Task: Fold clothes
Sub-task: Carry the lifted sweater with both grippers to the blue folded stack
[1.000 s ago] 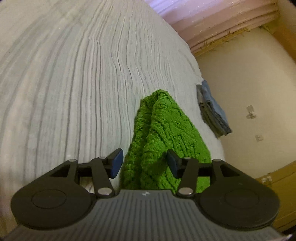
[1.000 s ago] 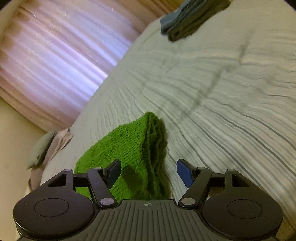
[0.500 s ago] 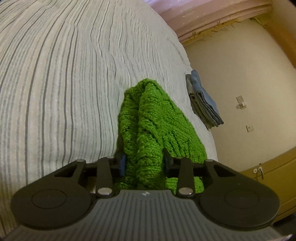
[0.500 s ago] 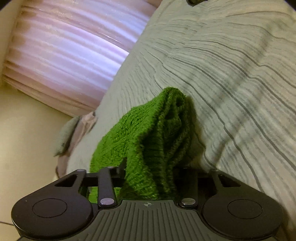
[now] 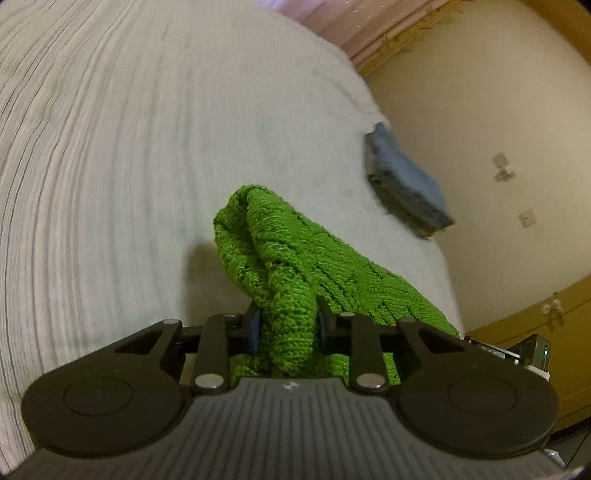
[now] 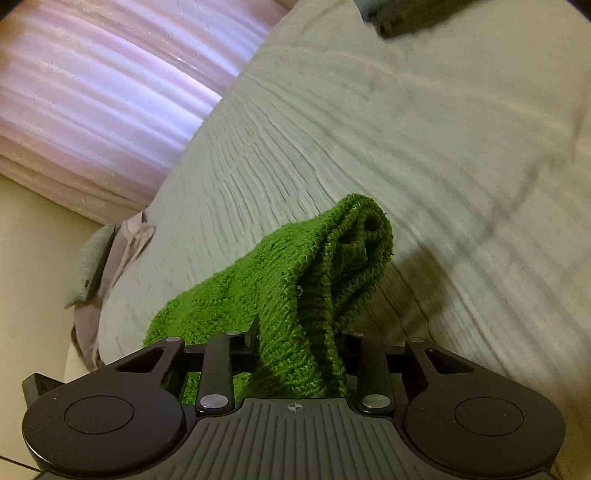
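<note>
A green knitted sweater [image 5: 295, 266] lies bunched on the striped bed. My left gripper [image 5: 287, 326] is shut on one thick fold of it, and the knit rises off the sheet with a shadow under it. In the right wrist view the same sweater [image 6: 306, 273] is pinched in my right gripper [image 6: 299, 349], which is shut on another fold. The fabric drapes between the two grips and hides the right gripper's fingertips.
The bed cover [image 5: 110, 166] is pale with thin stripes. A folded blue-grey stack of clothes [image 5: 406, 184] sits near the bed's edge, also showing in the right wrist view [image 6: 417, 14]. A grey and pink garment [image 6: 96, 266] hangs off the bed side. Pink curtains [image 6: 92, 92] stand behind.
Both grippers went from open around the sweater to shut on its folds. Since then both have lifted the knit off the bed; the views are blurred by motion.
</note>
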